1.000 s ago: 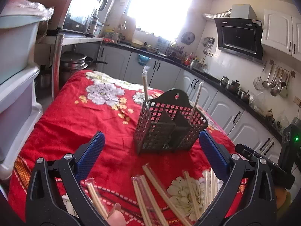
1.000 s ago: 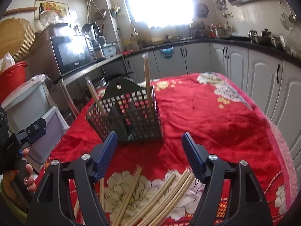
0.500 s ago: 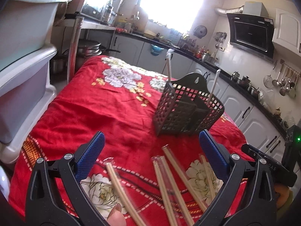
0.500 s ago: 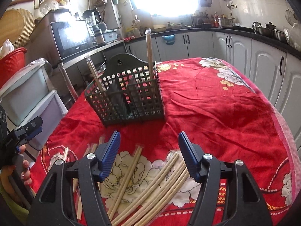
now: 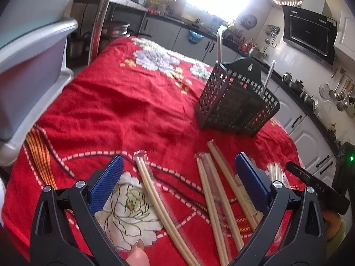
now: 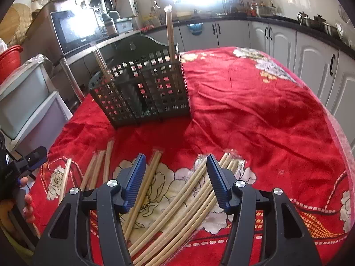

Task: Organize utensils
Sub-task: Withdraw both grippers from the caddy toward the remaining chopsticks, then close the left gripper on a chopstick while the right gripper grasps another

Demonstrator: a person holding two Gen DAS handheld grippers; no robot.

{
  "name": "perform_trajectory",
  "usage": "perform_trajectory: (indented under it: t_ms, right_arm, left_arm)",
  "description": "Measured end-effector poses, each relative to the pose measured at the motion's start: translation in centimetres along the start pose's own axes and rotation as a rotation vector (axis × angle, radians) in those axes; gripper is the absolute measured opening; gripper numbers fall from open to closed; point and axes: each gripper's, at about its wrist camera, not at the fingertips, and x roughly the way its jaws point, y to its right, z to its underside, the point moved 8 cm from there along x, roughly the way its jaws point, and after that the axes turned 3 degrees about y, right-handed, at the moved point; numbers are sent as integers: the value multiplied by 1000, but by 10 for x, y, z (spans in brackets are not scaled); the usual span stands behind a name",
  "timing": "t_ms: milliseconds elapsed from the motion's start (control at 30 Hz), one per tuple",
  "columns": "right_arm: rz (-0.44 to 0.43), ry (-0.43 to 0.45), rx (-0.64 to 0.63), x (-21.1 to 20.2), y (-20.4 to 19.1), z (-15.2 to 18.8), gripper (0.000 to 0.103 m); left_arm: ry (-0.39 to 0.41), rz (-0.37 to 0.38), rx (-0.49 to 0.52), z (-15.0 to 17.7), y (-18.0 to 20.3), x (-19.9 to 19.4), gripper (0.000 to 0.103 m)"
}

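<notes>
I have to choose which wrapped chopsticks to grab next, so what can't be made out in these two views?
- Basket interior: right wrist view, the dark mesh walls hide where the upright chopsticks sit inside.
- Loose chopsticks, near ends: right wrist view, covered by the right hand-held gripper, whose jaws are closing, and cut off by the bottom edge.
- Pair between the left hand-held gripper jaws: left wrist view, motion blur hides the clear wrapper's edges.
</notes>
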Motion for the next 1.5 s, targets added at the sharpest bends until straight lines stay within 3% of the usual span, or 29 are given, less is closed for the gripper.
perform_trajectory:
  t_ms: [367, 467, 667, 900, 1100, 1300, 1367, 1500]
  right_arm:
    - [43, -145, 43, 34, 10, 16, 45]
    - [53, -178, 61, 43, 13, 18, 42]
    - [56, -221, 117, 60, 20, 16, 41]
    - [44, -231, 144, 75, 25, 7, 38]
    - [52, -229, 132, 82, 31, 2, 22]
    - [54, -227, 103, 85, 33, -1, 13]
    - [38, -224, 112, 86, 34, -3, 12]
    - [-13, -202, 139, 84, 34, -12, 11]
  left_arm:
    - [-125, 24, -71, 26, -11, 14, 92]
    - [-166, 46, -104, 31, -13, 21, 80]
    - [-228, 73, -186, 34, -20, 35, 70]
    - [-257, 50, -188, 25, -23, 50, 68]
    - [-273, -14, -118, 16, -21, 65, 63]
    - [-243, -103, -52, 8, -26, 76, 36]
    - [-240, -126, -58, 6, -31, 77, 20]
    - [-245, -114, -89, 1, -39, 79, 9]
